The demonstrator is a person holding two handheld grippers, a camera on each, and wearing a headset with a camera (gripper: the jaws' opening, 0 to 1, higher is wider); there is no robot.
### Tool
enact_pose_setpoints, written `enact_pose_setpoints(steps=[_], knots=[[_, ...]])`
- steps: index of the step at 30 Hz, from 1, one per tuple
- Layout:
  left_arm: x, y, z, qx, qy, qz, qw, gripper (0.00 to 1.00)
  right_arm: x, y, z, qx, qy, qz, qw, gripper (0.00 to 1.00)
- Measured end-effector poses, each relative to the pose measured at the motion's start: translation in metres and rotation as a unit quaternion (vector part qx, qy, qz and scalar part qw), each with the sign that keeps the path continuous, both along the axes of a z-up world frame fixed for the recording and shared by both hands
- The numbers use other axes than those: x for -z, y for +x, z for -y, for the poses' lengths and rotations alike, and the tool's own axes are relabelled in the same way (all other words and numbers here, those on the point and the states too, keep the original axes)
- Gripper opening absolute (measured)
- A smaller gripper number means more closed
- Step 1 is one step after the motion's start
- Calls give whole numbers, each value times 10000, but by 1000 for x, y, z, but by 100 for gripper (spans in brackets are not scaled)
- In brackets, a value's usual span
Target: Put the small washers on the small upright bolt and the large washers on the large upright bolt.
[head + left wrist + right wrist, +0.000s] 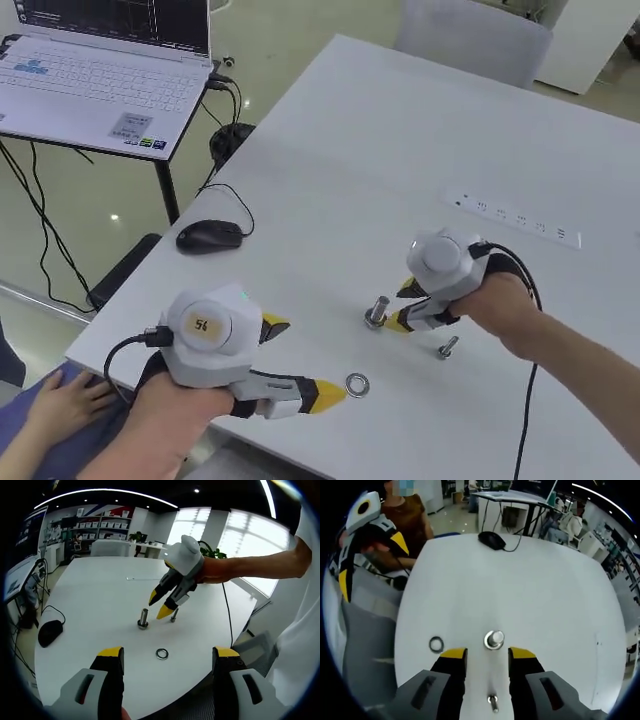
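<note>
left gripper [300, 360], jaws wide apart and empty, hovers at the near edge of the counter [400, 150], a washer [357, 384] lying flat just past its tips. right gripper [402, 305], jaws apart and empty, hangs just beside the large bolt [377, 312]; the small bolt [447, 348] stands close by.

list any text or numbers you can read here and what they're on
"56": round label on the left gripper.
Laptop stickers, keys and screen: too small to read.
Power strip markings: too blurred to read.
</note>
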State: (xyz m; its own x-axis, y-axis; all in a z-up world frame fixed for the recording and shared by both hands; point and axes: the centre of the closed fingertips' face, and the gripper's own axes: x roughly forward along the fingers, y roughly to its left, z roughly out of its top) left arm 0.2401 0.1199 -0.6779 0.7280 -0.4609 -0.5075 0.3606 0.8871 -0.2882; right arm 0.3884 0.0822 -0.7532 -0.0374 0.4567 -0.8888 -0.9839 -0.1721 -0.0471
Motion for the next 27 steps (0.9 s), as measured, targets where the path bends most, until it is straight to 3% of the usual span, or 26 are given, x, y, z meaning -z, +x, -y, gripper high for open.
enact_pose_setpoints(steps=[7,15,22,27], knots=[[-3,-2,1,15,23,14,10000,71,4,-32,9,-166,38,-245,9996,34],[-3,-2,5,82,45,9,10000,71,32,-68,17,-396,-133,-424,9982,34],[-3,-2,8,150,60,7,9999,71,50,-86,18,-386,-206,-609,9972,34],[-3,-3,11,182,67,-6,9998,71,59,-89,16,-466,-246,-631,9966,34]])
